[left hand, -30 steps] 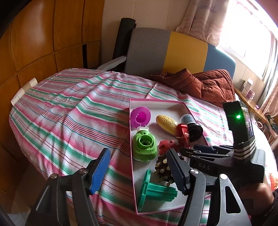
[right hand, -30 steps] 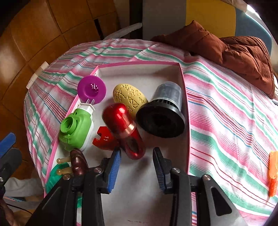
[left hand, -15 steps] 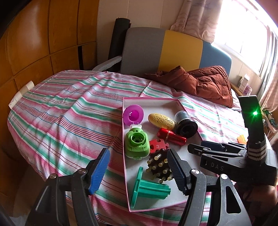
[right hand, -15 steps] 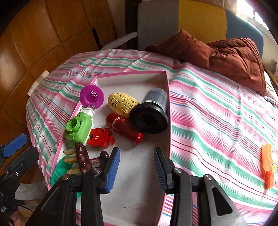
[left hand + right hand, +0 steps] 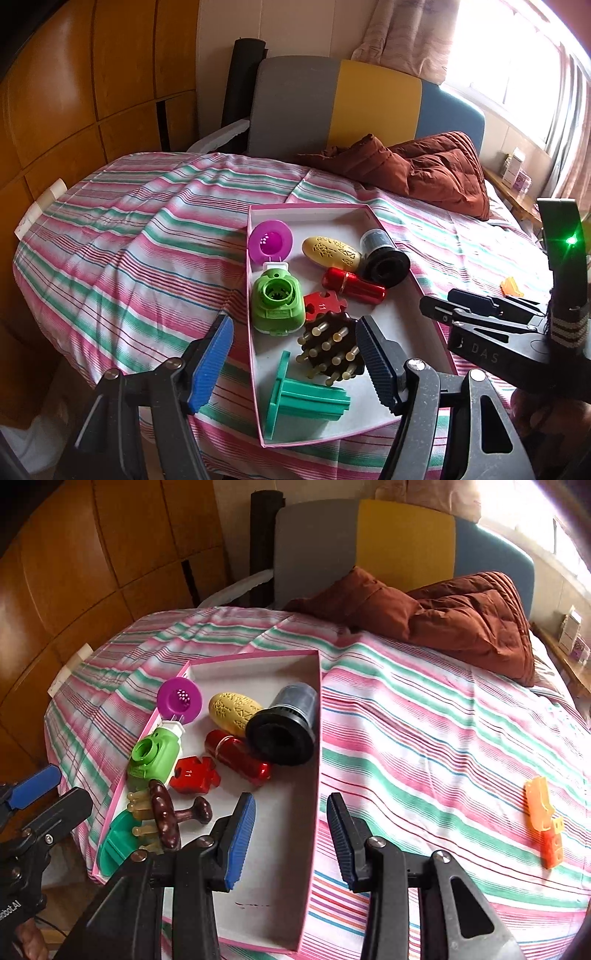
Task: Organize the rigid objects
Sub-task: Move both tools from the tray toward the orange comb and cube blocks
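A pink-rimmed white tray [image 5: 310, 207] [image 5: 258, 672] lies on the striped bed. It holds a red cylinder [image 5: 352, 286] [image 5: 238, 757] on its side, a black cup [image 5: 284, 727], a yellow oval [image 5: 232, 710], a purple strainer [image 5: 180, 700], a green camera-shaped toy [image 5: 277, 304], a flat red piece [image 5: 194, 775], a brown peg brush [image 5: 330, 349] and a teal stand [image 5: 299, 400]. My left gripper [image 5: 293, 332] hovers open above the tray's near end, holding nothing. My right gripper [image 5: 291, 801] is open over the tray's right wall, clear of the cylinder. An orange piece [image 5: 545, 823] lies alone on the bedspread.
A brown quilt [image 5: 461, 613] is bunched at the bed's far side, before a grey, yellow and blue headboard [image 5: 369, 103]. Wooden panels [image 5: 92, 92] stand to the left. The bed's edge drops off just below the tray's near end. A shelf with small boxes [image 5: 517, 177] runs under the window.
The red cylinder stood upright by the right gripper's fingers a second ago and now lies on its side. The right gripper has drawn back and up to the tray's right wall. The left gripper barely moved.
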Available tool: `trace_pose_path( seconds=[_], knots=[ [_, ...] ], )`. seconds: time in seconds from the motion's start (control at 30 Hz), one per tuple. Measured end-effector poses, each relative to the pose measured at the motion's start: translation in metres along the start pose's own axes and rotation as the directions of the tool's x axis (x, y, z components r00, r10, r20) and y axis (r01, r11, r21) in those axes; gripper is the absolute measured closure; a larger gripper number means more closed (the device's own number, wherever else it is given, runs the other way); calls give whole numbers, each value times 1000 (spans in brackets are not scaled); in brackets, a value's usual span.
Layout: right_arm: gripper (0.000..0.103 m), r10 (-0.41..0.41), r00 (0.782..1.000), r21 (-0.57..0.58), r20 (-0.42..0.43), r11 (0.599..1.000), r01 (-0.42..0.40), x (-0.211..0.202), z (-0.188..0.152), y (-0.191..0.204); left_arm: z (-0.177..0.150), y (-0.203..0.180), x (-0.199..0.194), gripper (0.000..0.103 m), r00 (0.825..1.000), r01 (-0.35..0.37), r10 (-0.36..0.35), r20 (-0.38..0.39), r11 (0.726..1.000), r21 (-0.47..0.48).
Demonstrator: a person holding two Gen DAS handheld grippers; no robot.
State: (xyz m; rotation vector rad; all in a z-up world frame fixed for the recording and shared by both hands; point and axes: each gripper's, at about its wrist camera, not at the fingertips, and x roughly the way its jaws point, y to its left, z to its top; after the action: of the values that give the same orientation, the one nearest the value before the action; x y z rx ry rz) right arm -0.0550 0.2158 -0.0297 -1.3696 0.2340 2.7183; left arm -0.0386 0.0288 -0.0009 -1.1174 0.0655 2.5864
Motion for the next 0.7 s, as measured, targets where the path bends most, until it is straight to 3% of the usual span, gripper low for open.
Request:
trace_pose_path(
  seconds=[0.33, 0.53, 0.7],
  knots=[
    [63, -49, 999, 28, 6, 998, 49, -18, -6, -35, 1, -11, 0, 33, 1000, 9, -9, 3, 999, 32],
    [63, -126, 992, 94, 8, 988, 124, -36, -13, -86, 3, -23, 0, 33, 1000, 25, -25, 4, 998, 56],
    [63, -235, 972, 162, 14, 960, 230, -54, -19, -141, 5, -35, 2, 33, 999, 37, -37, 0, 996, 80]
  ],
)
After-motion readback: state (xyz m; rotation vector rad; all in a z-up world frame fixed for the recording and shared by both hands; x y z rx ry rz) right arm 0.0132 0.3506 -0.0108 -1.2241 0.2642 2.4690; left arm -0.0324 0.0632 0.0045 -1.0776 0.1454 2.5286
